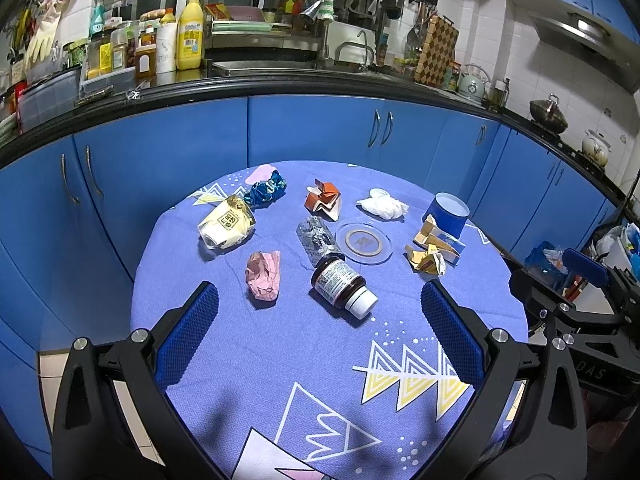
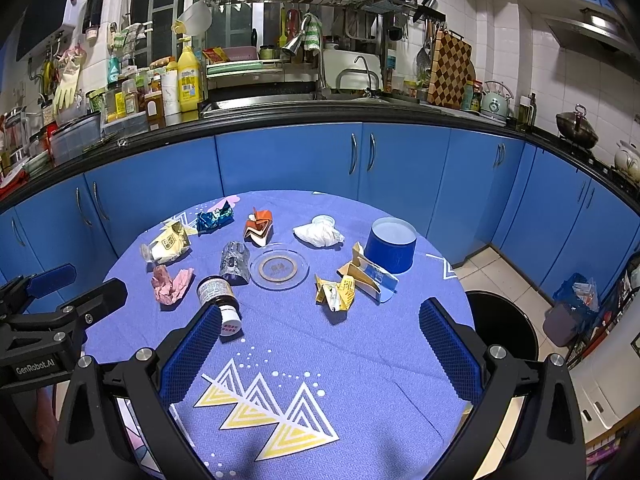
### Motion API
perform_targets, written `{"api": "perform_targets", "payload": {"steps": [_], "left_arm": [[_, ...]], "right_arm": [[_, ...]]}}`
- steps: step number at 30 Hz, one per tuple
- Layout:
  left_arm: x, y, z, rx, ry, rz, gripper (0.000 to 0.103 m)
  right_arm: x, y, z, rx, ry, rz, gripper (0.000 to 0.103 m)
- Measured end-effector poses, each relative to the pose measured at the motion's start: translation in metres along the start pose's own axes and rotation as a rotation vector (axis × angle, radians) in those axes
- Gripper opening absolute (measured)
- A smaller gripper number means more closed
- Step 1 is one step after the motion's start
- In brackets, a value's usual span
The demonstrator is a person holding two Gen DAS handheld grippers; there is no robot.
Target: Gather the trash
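Trash lies scattered on a round table with a blue cloth (image 1: 280, 360): a crumpled pink paper (image 1: 263, 276), a brown pill bottle (image 1: 343, 286) on its side, a silver wrapper (image 1: 316, 238), a cream packet (image 1: 226, 226), a blue foil wrapper (image 1: 266, 191), an orange carton (image 1: 322, 202), a white tissue (image 1: 382, 205) and yellow crumpled cartons (image 1: 432, 250). My left gripper (image 1: 320, 332) is open and empty, just short of the bottle. My right gripper (image 2: 320, 340) is open and empty; the bottle (image 2: 220, 298) lies by its left finger. A black bin (image 2: 504, 332) stands right of the table.
A glass saucer (image 1: 364, 242) and a blue round tub (image 1: 447, 214) stand among the trash. Blue kitchen cabinets (image 1: 312, 128) and a cluttered counter run behind the table. Bags and boxes (image 2: 576, 304) sit on the floor at the right.
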State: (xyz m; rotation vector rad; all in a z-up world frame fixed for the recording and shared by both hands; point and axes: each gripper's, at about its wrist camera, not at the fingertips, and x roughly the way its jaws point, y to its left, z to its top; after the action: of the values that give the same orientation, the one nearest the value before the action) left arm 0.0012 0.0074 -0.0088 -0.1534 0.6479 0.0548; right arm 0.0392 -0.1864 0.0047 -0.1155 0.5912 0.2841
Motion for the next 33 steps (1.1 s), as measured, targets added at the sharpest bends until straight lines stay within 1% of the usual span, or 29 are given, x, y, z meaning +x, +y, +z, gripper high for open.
{"api": "perform_targets", "payload": {"steps": [19, 27, 28, 29, 31, 33], "left_arm": [[0.001, 0.001, 0.000, -0.004, 0.006, 0.000, 0.100], [0.003, 0.000, 0.000, -0.004, 0.012, 0.007, 0.100], [0.005, 0.001, -0.001, -0.006, 0.018, 0.009, 0.100], [0.007, 0.003, -0.001, -0.008, 0.023, 0.011, 0.100], [0.013, 0.007, -0.005, -0.010, 0.036, 0.022, 0.100], [0.024, 0.013, -0.009, -0.017, 0.065, 0.029, 0.100]], "right_arm": [[0.002, -0.004, -0.005, 0.004, 0.001, 0.002, 0.097], [0.003, -0.004, 0.000, 0.003, 0.006, 0.006, 0.097], [0.006, -0.004, -0.002, 0.006, 0.013, 0.011, 0.097], [0.017, 0.000, -0.008, 0.009, 0.020, 0.014, 0.097], [0.019, 0.001, -0.009, 0.005, 0.028, 0.013, 0.097], [0.037, 0.006, -0.015, -0.009, 0.073, 0.016, 0.097]]}}
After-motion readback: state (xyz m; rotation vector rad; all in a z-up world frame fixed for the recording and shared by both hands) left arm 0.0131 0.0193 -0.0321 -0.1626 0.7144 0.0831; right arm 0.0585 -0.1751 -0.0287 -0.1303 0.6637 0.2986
